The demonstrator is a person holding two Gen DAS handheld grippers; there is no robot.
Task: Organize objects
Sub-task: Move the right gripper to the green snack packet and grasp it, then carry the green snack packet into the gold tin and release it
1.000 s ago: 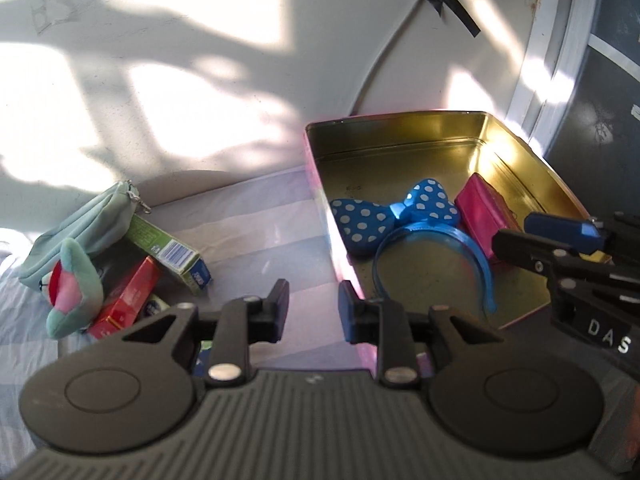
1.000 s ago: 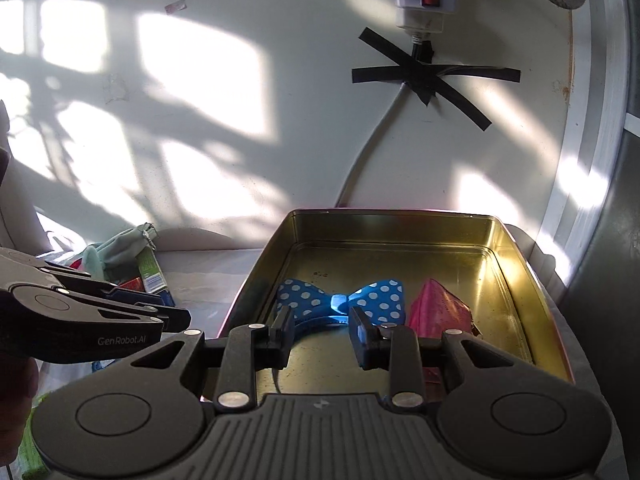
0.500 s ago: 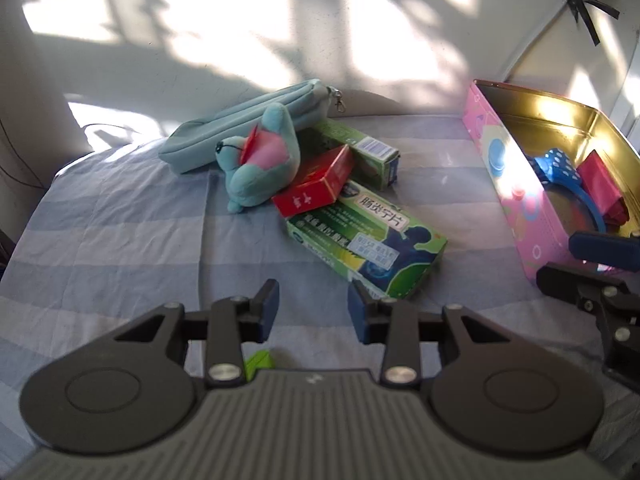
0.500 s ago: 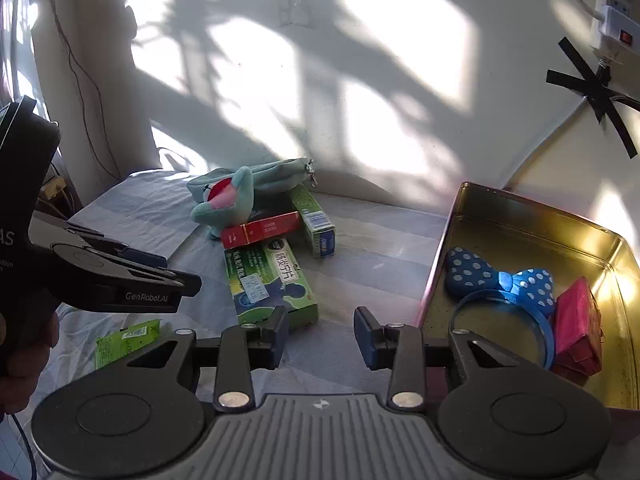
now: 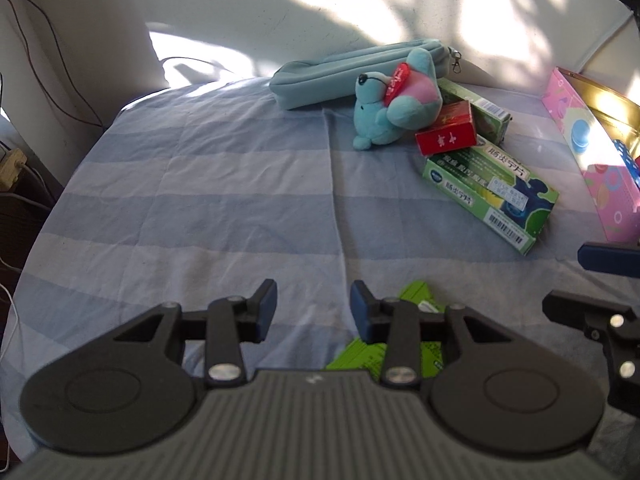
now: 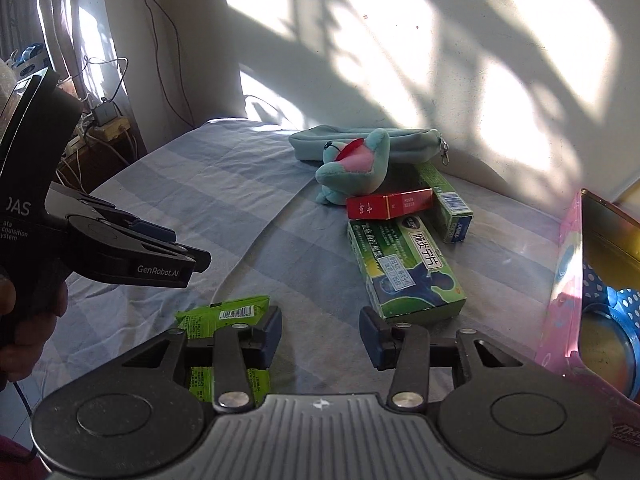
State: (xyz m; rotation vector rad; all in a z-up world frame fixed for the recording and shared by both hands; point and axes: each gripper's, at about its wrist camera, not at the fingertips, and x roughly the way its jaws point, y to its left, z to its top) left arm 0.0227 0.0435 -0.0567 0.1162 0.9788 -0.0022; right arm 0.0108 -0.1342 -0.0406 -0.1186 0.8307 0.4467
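A pile lies on the blue striped cloth [image 5: 200, 200]: a teal plush toy [image 5: 394, 104], a teal pencil pouch [image 5: 348, 70], a red box [image 5: 446, 130], a large green box [image 5: 492, 194] and a narrow green box [image 5: 480, 114]. A green packet [image 6: 222, 316] lies near, partly under both grippers; it also shows in the left wrist view [image 5: 416, 294]. The pink tin [image 6: 568, 280] with gold inside stands at the right and holds a blue dotted bow headband [image 6: 616, 304]. My left gripper [image 5: 313, 306] and right gripper [image 6: 320, 332] are open and empty above the cloth.
A white wall with sun patches rises behind the cloth. Cables and a power strip [image 6: 106, 120] sit past the cloth's left edge. The left gripper's body [image 6: 120, 248] shows at the left of the right wrist view.
Both grippers have swung left, away from the tin, and pulled back. The views now face the pile and the green packet instead of the tin's inside. Both stay open.
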